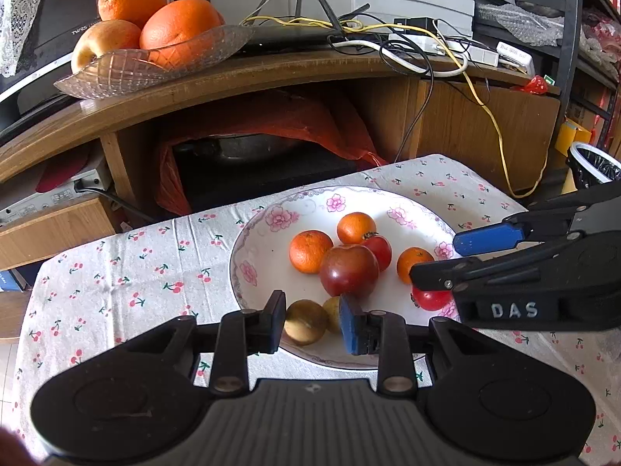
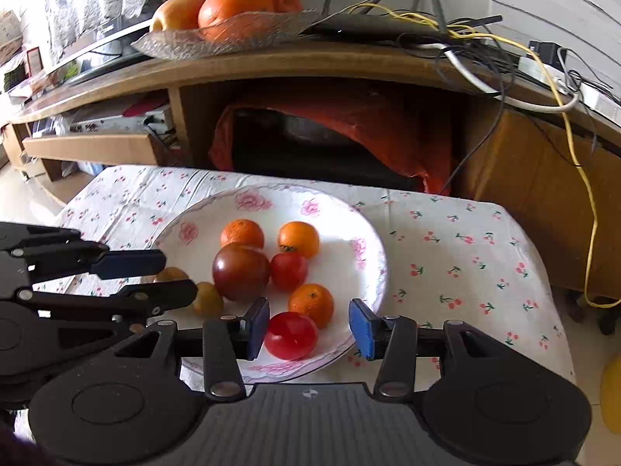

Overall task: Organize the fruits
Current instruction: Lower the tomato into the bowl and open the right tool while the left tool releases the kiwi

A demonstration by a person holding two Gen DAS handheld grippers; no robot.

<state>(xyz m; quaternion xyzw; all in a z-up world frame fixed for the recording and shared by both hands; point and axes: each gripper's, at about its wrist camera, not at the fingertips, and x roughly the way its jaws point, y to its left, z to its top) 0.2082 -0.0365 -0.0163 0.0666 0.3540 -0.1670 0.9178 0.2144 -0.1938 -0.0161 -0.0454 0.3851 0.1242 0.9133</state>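
The flowered plate (image 2: 372,256) is lying on the bench under a cherry-print cloth (image 2: 458,256) and is holding all the small fruits. The left gripper (image 1: 312,320) is standing with jaws slightly apart around a yellow-brown fruit (image 1: 304,324), not pressing it. The right gripper (image 2: 308,326) is holding its jaws apart beside a red tomato (image 2: 291,336), gripping nothing.
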